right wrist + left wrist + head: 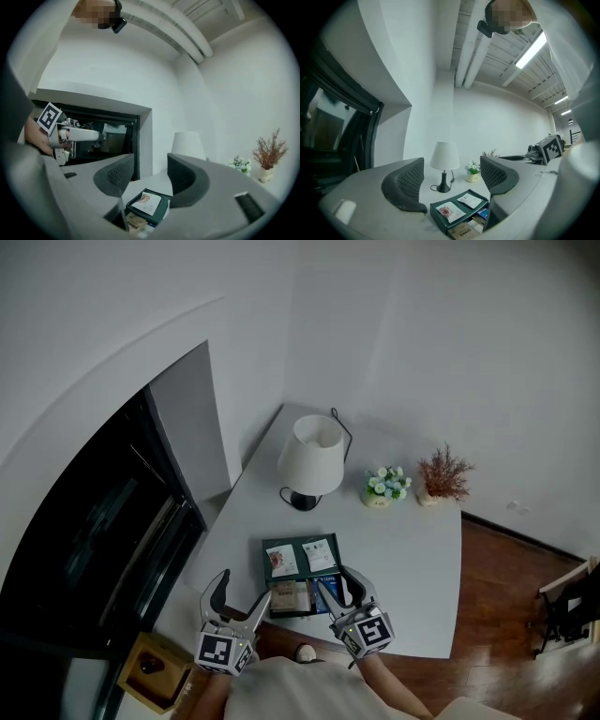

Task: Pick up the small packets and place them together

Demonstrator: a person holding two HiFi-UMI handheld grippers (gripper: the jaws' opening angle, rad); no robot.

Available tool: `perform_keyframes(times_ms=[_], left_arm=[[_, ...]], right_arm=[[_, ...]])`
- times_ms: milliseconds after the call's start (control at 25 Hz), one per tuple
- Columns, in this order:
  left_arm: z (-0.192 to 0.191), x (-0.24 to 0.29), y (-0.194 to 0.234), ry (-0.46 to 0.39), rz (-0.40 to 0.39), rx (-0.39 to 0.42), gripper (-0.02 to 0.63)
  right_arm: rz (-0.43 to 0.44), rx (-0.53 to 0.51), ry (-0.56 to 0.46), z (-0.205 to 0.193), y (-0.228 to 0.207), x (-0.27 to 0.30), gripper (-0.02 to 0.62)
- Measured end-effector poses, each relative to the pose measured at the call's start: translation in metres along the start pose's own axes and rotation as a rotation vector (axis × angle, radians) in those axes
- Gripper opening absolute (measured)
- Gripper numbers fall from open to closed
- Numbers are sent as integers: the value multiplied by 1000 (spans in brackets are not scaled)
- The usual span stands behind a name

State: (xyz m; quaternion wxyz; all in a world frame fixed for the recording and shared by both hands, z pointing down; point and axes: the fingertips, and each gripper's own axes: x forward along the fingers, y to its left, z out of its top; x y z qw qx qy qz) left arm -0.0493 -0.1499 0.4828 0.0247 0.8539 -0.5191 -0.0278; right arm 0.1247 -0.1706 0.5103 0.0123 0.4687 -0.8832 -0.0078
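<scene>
A dark green tray (pixel 330 542) sits near the front edge of the white table. Two white packets (pixel 282 562) (pixel 319 555) lie on its upper part. A brown packet (pixel 289 597) and a blue one (pixel 325 587) lie in its lower compartment. My left gripper (pixel 241 596) hovers open at the tray's front left, and in the left gripper view (pixel 452 180) nothing is between its pads. My right gripper (pixel 342 592) stands open over the tray's front right. In the right gripper view (pixel 147 180) a white packet (pixel 144 202) and the brown packet (pixel 133 224) show below its empty jaws.
A white lamp (pixel 309 460) stands behind the tray, with a small flower pot (pixel 384 486) and a dried red plant (pixel 442 474) to its right. A dark window (pixel 103 531) runs along the left. A wooden box (pixel 155 671) sits on the floor at the lower left.
</scene>
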Motion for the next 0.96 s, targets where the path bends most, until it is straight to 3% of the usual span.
perform_keyframes(times_ms=[960], left_arm=[[-10,-1,7,17,8,-6,360]], right_arm=[[51,9,40,-6,21,12,239]])
